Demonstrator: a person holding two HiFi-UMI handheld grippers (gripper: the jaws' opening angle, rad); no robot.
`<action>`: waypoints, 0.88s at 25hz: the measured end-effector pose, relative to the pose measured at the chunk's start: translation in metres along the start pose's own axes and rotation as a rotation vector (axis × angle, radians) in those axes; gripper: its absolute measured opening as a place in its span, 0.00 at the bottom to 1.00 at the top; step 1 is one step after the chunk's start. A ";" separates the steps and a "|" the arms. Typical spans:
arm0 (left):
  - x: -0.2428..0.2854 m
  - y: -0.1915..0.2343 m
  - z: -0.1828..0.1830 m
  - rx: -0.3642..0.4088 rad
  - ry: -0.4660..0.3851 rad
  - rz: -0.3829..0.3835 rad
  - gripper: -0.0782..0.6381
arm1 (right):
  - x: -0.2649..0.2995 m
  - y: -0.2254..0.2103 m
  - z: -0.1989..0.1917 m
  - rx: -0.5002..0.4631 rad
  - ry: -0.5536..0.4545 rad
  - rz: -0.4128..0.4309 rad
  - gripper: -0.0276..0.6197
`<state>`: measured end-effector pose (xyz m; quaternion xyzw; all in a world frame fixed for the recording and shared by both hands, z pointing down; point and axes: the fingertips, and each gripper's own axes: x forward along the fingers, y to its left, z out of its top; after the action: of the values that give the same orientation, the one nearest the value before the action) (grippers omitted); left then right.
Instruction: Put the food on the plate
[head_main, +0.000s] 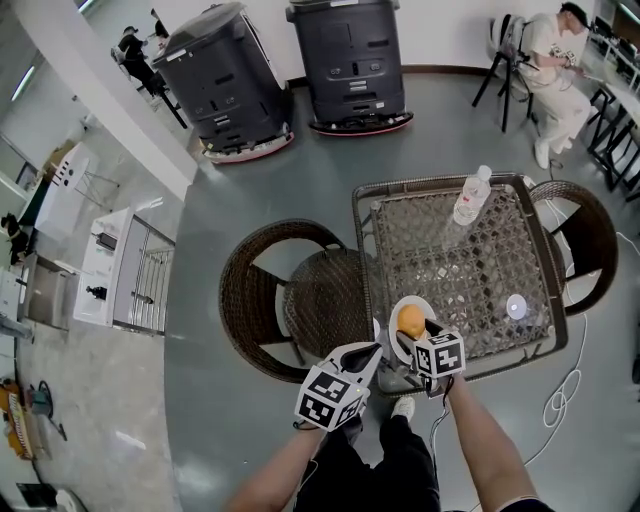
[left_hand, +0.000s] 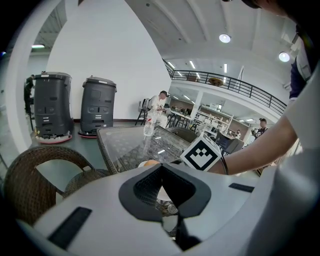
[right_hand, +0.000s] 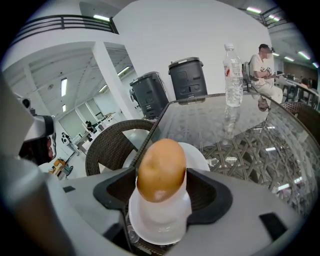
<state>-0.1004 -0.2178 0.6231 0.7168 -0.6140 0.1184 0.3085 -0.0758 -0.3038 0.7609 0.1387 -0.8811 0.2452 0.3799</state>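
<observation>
A brown, potato-like piece of food (head_main: 409, 320) (right_hand: 161, 170) sits between the jaws of my right gripper (head_main: 425, 329) (right_hand: 161, 192). They are shut on it, right over a white plate (head_main: 414, 300) (right_hand: 200, 155) at the near edge of the glass-topped wicker table (head_main: 440, 250). Whether the food rests on the plate I cannot tell. My left gripper (head_main: 371, 353) (left_hand: 161, 168) hangs off the table's near left corner, its jaws meeting at the tips with nothing in them. A sliver of the food (left_hand: 148, 163) shows over its jaws.
A clear water bottle (head_main: 472, 196) (right_hand: 232, 75) stands at the table's far side, and a small white disc (head_main: 516, 306) lies near its right edge. Wicker chairs (head_main: 290, 300) (head_main: 592, 235) flank the table. Two dark machines (head_main: 225, 75) (head_main: 350, 60) stand beyond. A person (head_main: 555, 60) sits at the back right.
</observation>
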 end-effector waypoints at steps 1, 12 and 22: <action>0.000 -0.001 0.000 0.001 0.001 -0.002 0.12 | -0.001 -0.001 0.000 0.000 0.000 -0.007 0.51; 0.005 -0.009 0.009 0.023 -0.004 -0.035 0.12 | -0.024 -0.016 -0.001 -0.001 0.000 -0.073 0.51; 0.007 -0.022 0.026 0.053 -0.023 -0.073 0.12 | -0.086 -0.016 0.031 0.004 -0.150 -0.088 0.50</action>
<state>-0.0836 -0.2375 0.6003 0.7479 -0.5876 0.1154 0.2864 -0.0296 -0.3291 0.6838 0.1961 -0.8997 0.2188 0.3228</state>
